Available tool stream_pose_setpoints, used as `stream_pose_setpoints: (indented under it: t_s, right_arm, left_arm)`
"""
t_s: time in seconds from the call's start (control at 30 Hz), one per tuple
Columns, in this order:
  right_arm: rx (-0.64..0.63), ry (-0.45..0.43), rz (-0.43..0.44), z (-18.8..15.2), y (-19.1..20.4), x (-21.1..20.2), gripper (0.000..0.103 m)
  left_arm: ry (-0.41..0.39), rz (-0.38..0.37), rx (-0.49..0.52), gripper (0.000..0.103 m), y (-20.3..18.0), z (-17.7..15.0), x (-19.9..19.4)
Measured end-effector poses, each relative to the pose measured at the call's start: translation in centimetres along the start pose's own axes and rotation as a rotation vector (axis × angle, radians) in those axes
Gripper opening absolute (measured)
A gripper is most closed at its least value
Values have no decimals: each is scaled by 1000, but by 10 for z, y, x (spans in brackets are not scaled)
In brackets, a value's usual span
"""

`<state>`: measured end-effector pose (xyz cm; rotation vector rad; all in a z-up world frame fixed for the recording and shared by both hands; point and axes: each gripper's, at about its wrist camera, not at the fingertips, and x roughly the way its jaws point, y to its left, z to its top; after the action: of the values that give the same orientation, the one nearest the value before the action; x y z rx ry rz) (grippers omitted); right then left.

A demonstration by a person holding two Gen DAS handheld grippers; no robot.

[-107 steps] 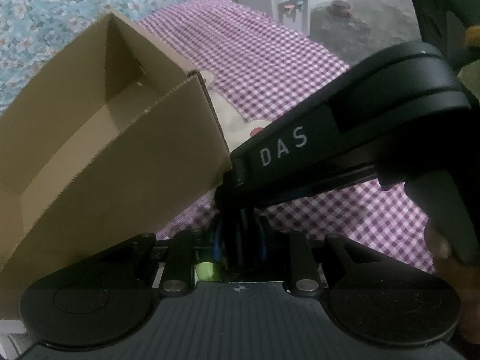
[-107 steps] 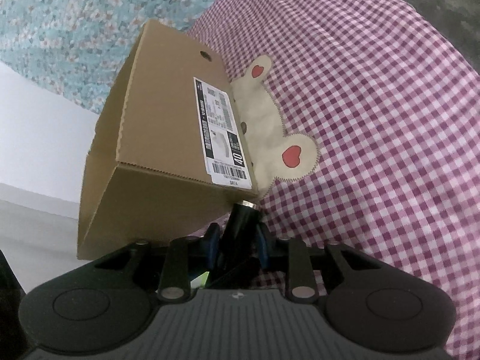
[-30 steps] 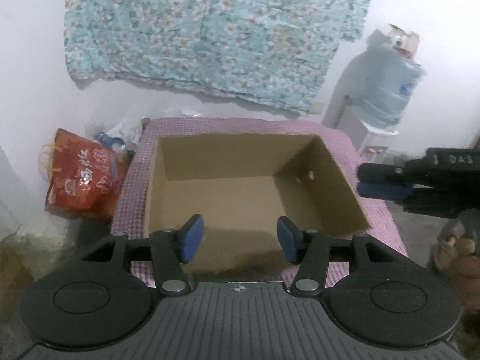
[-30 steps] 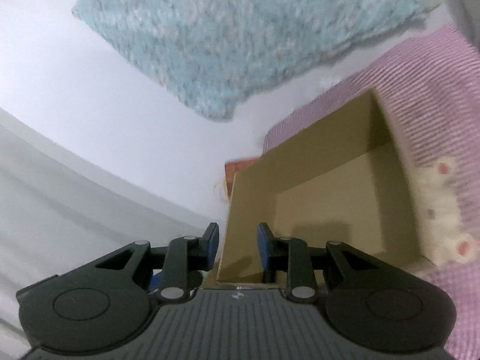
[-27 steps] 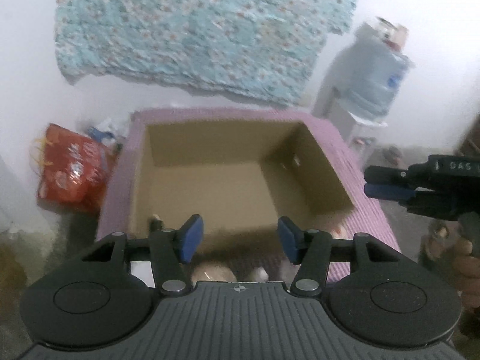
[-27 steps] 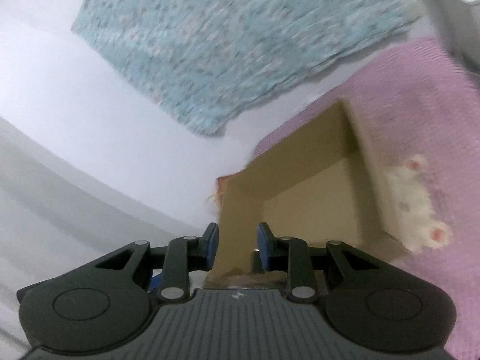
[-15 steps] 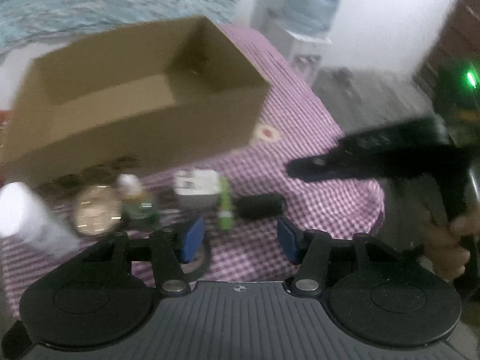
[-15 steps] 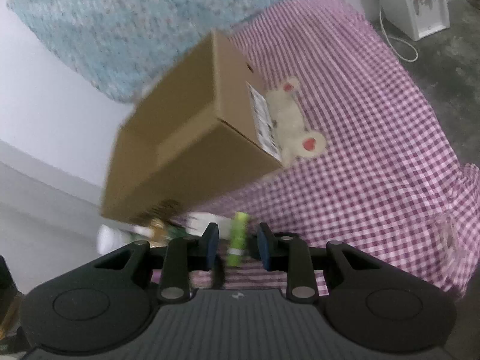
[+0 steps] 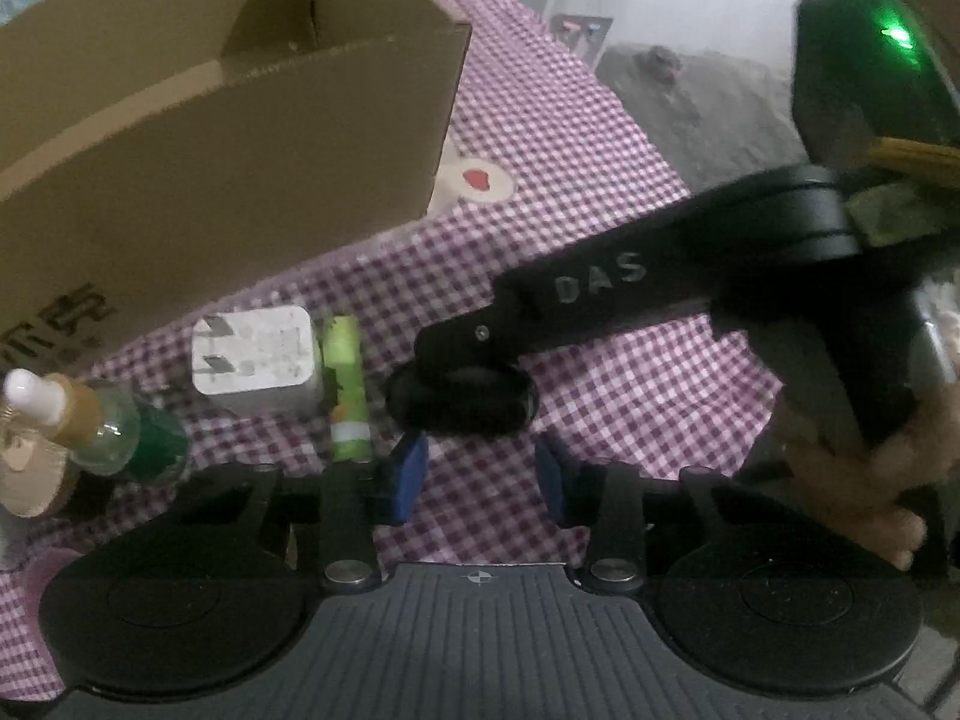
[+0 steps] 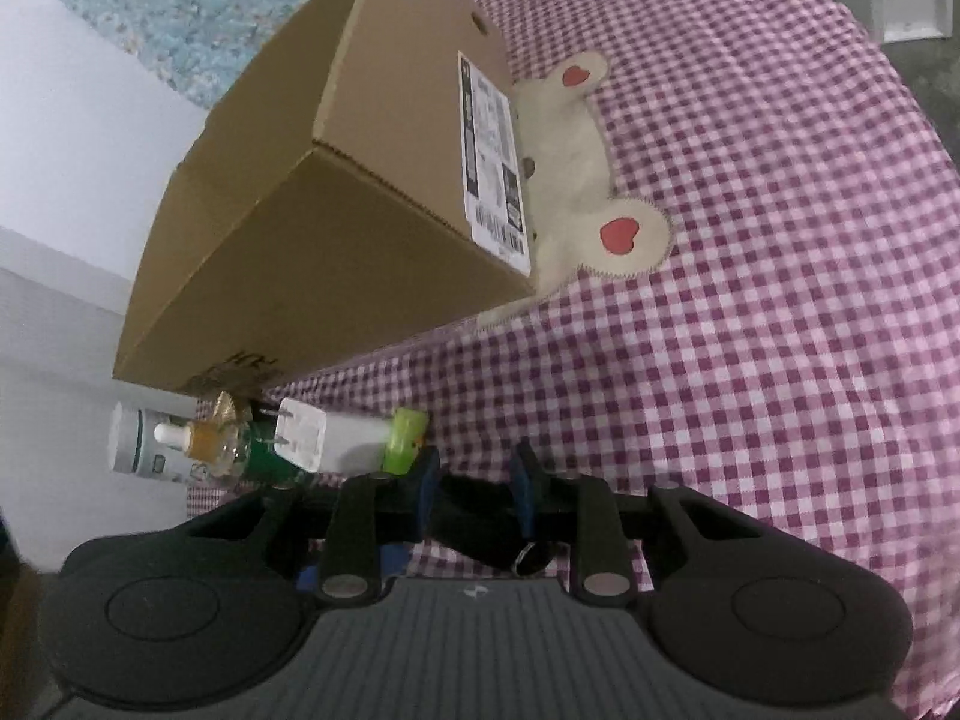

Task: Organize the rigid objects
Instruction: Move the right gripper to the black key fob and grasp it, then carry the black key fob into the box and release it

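A black cylinder [image 9: 461,397] lies on the checked cloth. My right gripper [image 10: 473,483] straddles it, jaws on either side; in the right wrist view the cylinder [image 10: 480,525] shows between the blue pads, contact unclear. My left gripper [image 9: 480,474] is open and empty just in front of it. Left of it lie a green tube [image 9: 345,384], a white plug adapter [image 9: 258,360], a green glass dropper bottle [image 9: 114,429] and a white tube [image 10: 135,441]. The open cardboard box [image 9: 222,120] stands behind them.
The purple checked cloth [image 10: 750,300] has a cream bear patch [image 10: 594,180] beside the box. A water dispenser [image 9: 576,6] and grey floor lie beyond the table's far edge. A white wall is left of the box.
Both grippers have swung down from facing the box to the objects in front of it. My right gripper has come onto the black cylinder.
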<state>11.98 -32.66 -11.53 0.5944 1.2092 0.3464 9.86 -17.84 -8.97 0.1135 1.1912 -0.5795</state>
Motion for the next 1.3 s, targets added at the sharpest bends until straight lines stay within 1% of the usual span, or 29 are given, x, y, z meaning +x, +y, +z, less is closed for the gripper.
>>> stream_pose_setpoints:
  t_s: [0.13,0.23,0.43,0.53,0.73,0.83,0.87,0.93,1.0,1.17,1.3]
  right_arm:
    - [56,50,54,-8,-8,-4,28]
    - [97,87,100,-15,-15,-4,28]
    - [147,110,148,-22,-20,1,28]
    - [146,101,148,-22,-17,4,28]
    - [156,89,152,-24,-9,23,27]
    - [171,82,166,-26,-12,24,25]
    - [183,76,171,-27,-13,24,24]
    - [199,67,165,-28,-18,23,19]
    - [205,54,171,-30,-18,20,18]
    - [187,7,181,-31,-13,0,18]
    - [142,-54,182,-30,4,-30,18]
  left_arm:
    - [17,-23,-21,39,3,1,7]
    - [25,-18,-21,39,4,1,9]
    - [36,-5,-19,39,6,2,11]
    - [34,12,-9,39,4,2,11]
    - [35,25,8,39,3,0,8]
    - [29,36,21,39,0,0,11]
    - [31,40,22,38,0,0,12]
    - [31,49,28,38,-2,1,12]
    - [24,54,39,38,-4,1,7]
    - [-26,64,60,38,-13,2,-13]
    - [-108,73,81,38,-23,3,-43]
